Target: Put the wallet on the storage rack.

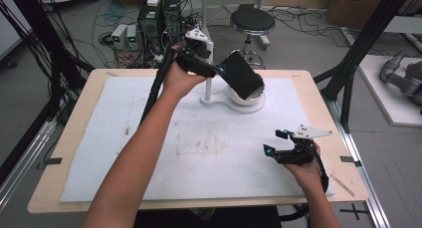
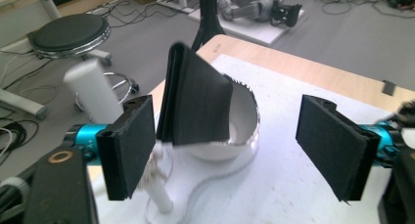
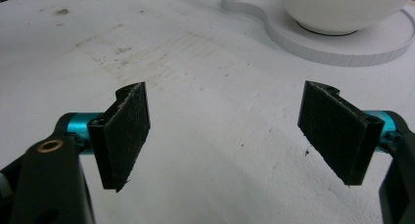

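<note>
Now, left to right:
left gripper [image 2: 222, 136]: jaws wide apart, pads off the black cloth [image 2: 195, 99], nothing held
black cloth: folded, upright, propped in the white bowl [image 2: 244, 116], straight ahead of the left gripper, long axis tilted up
right gripper [image 3: 222, 131]: jaws spread, empty, well apart from the bowl
nearer hand: left

A white foam mat [image 1: 149, 153], smudged with grey marks, is laid over a light wooden table [image 1: 318, 96]. A black round stool [image 1: 252, 20] is seen beyond the far edge, beside computer towers [image 1: 160, 16] ringed by tangled cables [image 1: 107, 19].
</note>
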`<state>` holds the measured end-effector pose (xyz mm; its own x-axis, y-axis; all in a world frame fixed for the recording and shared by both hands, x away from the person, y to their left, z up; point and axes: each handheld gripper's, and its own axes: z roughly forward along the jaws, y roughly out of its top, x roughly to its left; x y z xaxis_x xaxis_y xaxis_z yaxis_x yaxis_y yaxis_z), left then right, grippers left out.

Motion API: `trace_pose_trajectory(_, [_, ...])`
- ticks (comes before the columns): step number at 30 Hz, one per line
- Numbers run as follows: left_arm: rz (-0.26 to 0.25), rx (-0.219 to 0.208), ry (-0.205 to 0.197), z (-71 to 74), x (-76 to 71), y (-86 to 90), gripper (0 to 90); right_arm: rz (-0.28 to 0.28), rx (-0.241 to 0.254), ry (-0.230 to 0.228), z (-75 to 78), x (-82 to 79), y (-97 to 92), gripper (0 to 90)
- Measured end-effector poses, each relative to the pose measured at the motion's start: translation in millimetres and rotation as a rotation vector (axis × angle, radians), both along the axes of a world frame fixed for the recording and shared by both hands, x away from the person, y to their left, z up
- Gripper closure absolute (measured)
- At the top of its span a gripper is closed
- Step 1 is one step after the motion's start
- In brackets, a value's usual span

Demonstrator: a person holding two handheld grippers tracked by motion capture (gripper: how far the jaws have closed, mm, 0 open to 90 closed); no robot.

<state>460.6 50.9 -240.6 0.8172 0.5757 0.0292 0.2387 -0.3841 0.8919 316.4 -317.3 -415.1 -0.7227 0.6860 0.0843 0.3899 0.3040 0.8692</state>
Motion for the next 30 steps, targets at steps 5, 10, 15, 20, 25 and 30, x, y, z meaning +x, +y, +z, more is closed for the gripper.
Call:
trace_pose_trajectory(5, [-0.011,-0.049,-0.002,-9.7,-13.6,29.0,18.9,-0.012,0.004,-0.001,1.6,2.2,-2.3,20.2])
trace_pose_trajectory(10, [-0.019,-0.094,0.005,-20.9,-25.0,51.0,16.7,-0.018,0.003,-0.002,2.0,3.7,-2.2,20.2])
trace_pose_trajectory(15, [-0.001,-0.106,0.024,-34.5,-38.3,70.6,16.4,-0.018,0.004,0.0,2.1,3.6,-1.7,20.2])
trace_pose_trajectory(20, [0.007,-0.123,0.023,-50.6,-50.9,90.5,16.3,-0.018,0.012,-0.016,4.3,4.1,-1.5,20.1])
trace_pose_trajectory(25, [0.028,-0.107,0.029,-68.1,-64.6,103.4,16.3,-0.014,0.004,-0.015,3.9,5.4,-0.1,20.0])
trace_pose_trajectory(30, [0.055,-0.144,0.036,-91.7,-83.3,119.9,14.7,-0.019,0.018,-0.016,4.5,5.6,-3.1,19.9])
